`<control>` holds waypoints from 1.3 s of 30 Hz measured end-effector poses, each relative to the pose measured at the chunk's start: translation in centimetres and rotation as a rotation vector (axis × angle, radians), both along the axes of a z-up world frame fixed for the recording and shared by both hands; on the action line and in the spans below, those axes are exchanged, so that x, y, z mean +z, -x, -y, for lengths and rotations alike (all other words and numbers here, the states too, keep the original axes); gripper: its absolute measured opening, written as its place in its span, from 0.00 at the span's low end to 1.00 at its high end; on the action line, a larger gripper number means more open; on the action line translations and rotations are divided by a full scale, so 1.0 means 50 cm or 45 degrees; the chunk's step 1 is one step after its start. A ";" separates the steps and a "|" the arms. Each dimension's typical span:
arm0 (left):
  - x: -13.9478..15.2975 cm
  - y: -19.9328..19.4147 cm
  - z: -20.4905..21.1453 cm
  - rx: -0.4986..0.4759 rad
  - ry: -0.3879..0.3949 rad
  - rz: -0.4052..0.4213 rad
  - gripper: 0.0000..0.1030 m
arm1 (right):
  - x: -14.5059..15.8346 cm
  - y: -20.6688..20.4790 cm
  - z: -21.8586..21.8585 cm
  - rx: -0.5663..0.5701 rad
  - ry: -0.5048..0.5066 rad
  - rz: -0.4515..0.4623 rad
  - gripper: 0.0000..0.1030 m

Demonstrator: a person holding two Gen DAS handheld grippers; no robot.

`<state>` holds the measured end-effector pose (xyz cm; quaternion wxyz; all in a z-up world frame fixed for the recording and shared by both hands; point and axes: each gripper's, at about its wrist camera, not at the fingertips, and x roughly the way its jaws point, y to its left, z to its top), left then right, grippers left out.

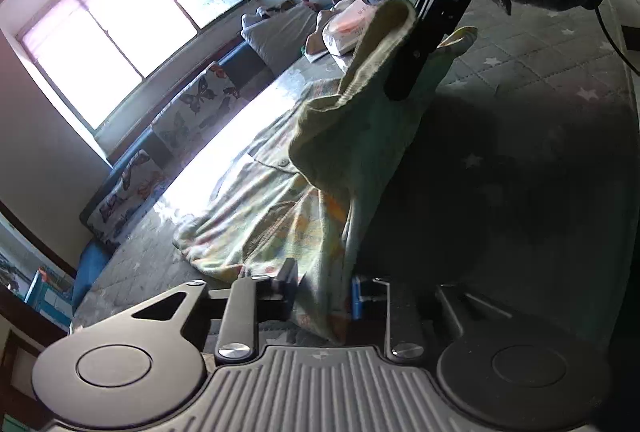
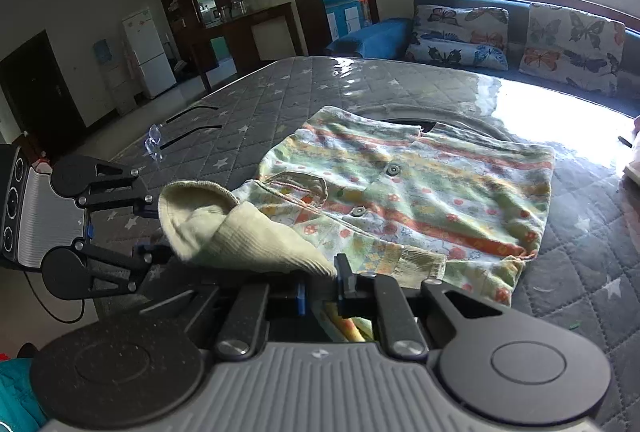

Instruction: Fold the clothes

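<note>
A small striped floral cardigan (image 2: pixel 420 192) with buttons lies on the grey star-quilted mattress (image 2: pixel 280 100). Its pale green ribbed edge (image 2: pixel 240 232) is lifted toward me. My right gripper (image 2: pixel 322 296) is shut on the cardigan's near edge. My left gripper (image 1: pixel 324 292) is shut on the same garment (image 1: pixel 280 216), whose fabric hangs between its fingers. In the right wrist view the left gripper (image 2: pixel 140 228) sits at the far left against the ribbed edge. In the left wrist view the right gripper (image 1: pixel 404 88) holds up the ribbed fabric (image 1: pixel 360 120).
Glasses (image 2: pixel 160 144) lie on the mattress to the left. A blue sofa with butterfly cushions (image 2: pixel 500 36) runs under the window beyond the mattress. Pillows, bags and toys (image 1: pixel 340 12) are piled at the mattress's far end. A cabinet and a fridge (image 2: pixel 148 52) stand at the back.
</note>
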<state>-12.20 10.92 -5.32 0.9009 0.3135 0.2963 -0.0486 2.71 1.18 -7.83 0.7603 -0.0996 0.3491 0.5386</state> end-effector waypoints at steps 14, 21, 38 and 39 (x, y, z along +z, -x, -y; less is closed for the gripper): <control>0.090 0.116 0.007 -0.169 0.231 -0.021 0.09 | 0.057 0.090 0.057 0.086 0.002 0.087 0.09; 0.158 0.197 0.017 -0.263 0.441 -0.109 0.09 | 0.103 0.176 0.122 0.172 0.063 -0.016 0.09; 0.158 0.037 -0.086 -0.031 0.602 -0.007 0.08 | 0.129 0.036 0.021 0.167 0.044 0.110 0.09; 0.149 0.019 -0.097 -0.007 0.613 -0.014 0.08 | 0.122 0.018 0.008 0.159 0.043 0.107 0.09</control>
